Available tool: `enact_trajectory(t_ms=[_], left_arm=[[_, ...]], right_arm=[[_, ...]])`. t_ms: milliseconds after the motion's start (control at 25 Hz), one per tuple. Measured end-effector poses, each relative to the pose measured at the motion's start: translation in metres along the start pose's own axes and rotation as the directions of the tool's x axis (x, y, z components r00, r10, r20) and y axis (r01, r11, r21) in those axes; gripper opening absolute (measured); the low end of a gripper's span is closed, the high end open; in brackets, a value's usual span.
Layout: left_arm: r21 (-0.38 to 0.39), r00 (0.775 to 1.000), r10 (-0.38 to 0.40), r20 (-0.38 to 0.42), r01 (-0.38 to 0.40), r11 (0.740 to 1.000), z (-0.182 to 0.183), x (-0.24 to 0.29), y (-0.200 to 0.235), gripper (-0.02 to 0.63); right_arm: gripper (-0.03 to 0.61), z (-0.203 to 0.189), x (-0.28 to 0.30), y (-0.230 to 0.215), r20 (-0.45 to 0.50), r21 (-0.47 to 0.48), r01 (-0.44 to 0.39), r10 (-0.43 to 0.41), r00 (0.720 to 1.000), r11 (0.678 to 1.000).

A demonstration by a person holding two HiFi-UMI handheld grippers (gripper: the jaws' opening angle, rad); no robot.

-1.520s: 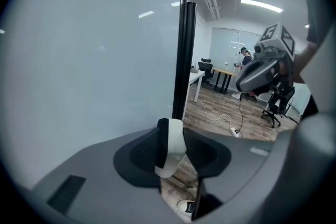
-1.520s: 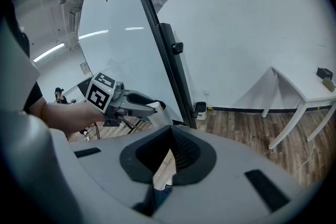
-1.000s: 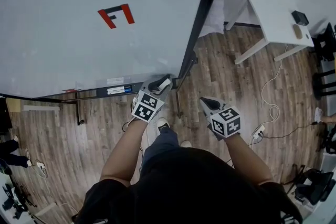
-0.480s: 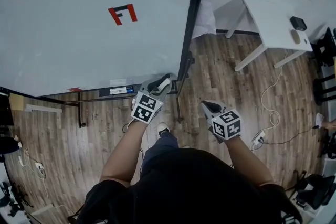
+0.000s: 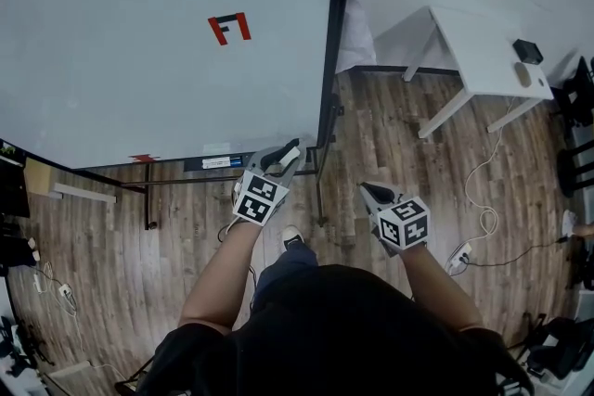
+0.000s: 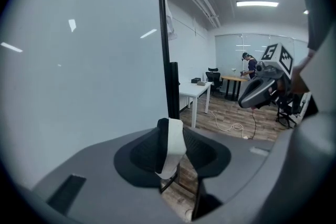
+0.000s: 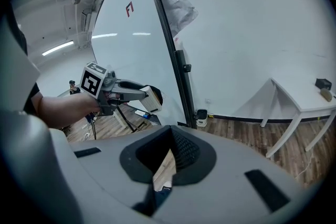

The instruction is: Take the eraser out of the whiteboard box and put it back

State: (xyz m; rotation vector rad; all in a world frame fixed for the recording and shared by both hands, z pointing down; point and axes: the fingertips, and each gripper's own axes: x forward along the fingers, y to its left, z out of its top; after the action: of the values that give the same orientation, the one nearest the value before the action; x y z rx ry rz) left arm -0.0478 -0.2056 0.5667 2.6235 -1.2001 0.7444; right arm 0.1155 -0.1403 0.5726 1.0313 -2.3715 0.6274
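Note:
My left gripper point(image 5: 281, 156) is shut on the eraser point(image 5: 289, 151), a small block with a white face and a dark back. It hangs just off the right end of the whiteboard box point(image 5: 218, 162), a narrow tray under the whiteboard point(image 5: 167, 51). In the left gripper view the eraser point(image 6: 171, 145) stands upright between the pads. The right gripper view shows the eraser point(image 7: 151, 99) at the tip of the left gripper point(image 7: 137, 94), near the board's black frame. My right gripper point(image 5: 371, 192) hovers over the wooden floor to the right, jaws together and empty.
A red letter mark point(image 5: 229, 28) sits on the whiteboard. The board's black post point(image 5: 329, 79) and stand legs reach the floor close ahead. A white table point(image 5: 483, 42) with small items stands at right. Cables point(image 5: 483, 218) trail on the floor. Another person point(image 6: 247, 63) works far off.
The left gripper has lifted a little with the eraser, away from the tray's right end. The right gripper has drifted slightly, staying empty.

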Motion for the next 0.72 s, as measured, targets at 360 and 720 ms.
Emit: enact_trajectory(t_ms=[360, 720], left_arm=[[-0.009, 0.999, 0.039, -0.010, -0.039, 0.999, -0.011, -0.029, -0.009, 0.144], [-0.020, 0.997, 0.070, -0.022, -0.071, 0.997, -0.027, -0.056, -0.024, 0.144]], right_arm=[[-0.009, -0.002, -0.013, 0.010, 0.013, -0.020, -0.013, 0.013, 1.000, 1.000], [-0.009, -0.005, -0.026, 0.024, 0.024, -0.042, -0.035, 0.036, 0.999, 0.999]])
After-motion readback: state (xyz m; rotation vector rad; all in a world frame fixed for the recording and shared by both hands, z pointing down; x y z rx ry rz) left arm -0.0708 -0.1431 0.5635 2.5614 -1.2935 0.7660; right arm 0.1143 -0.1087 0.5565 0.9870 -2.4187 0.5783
